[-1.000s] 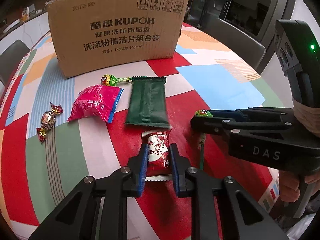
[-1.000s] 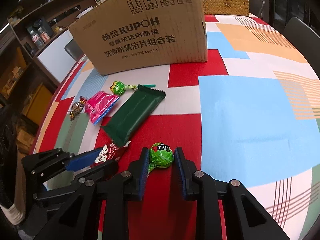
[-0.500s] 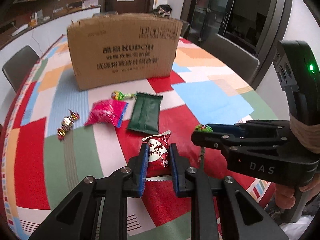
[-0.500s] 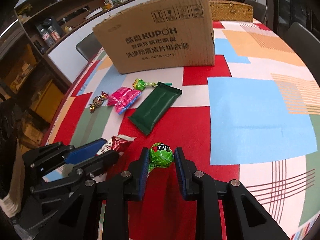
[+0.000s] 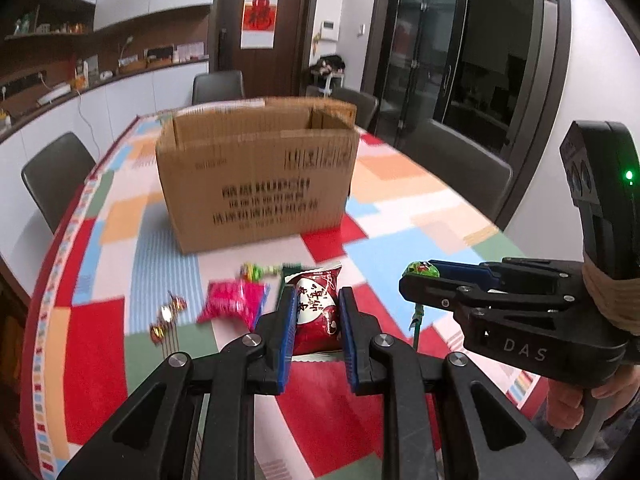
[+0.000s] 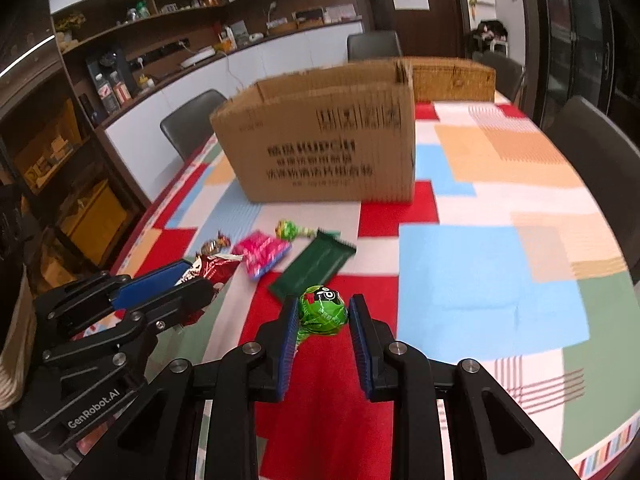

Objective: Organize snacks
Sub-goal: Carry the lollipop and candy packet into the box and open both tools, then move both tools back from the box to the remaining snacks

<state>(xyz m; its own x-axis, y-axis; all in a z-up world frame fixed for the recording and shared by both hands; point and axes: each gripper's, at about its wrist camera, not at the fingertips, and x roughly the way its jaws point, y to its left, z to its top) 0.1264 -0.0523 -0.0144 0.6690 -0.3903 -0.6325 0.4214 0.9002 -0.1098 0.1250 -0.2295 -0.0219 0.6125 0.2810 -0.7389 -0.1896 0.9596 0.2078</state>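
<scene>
A red packet (image 5: 316, 312) is being pinched by the left gripper (image 5: 316, 334) and a green lollipop (image 6: 322, 311) by the right gripper (image 6: 323, 330), above a patchwork table (image 6: 492, 280) before an open box (image 6: 320, 152).

Place: someone's home, dining room opening onto a kitchen-ish wall.
Table: big dining table (image 6: 500, 248) with a loud patchwork cloth, filling the lower half of both views.
Chairs: grey padded dining chairs (image 5: 54, 176) tucked around it.
Door: dark wood door (image 5: 264, 28) at top centre of the left view, red paper decoration (image 5: 259, 18) hung on it.
Counter: long white sideboard (image 6: 240, 64) in the upper left, cluttered with bottles and chargers, shelves (image 6: 132, 12) above.
Right side: dark glass cabinet doors (image 5: 452, 48).
</scene>
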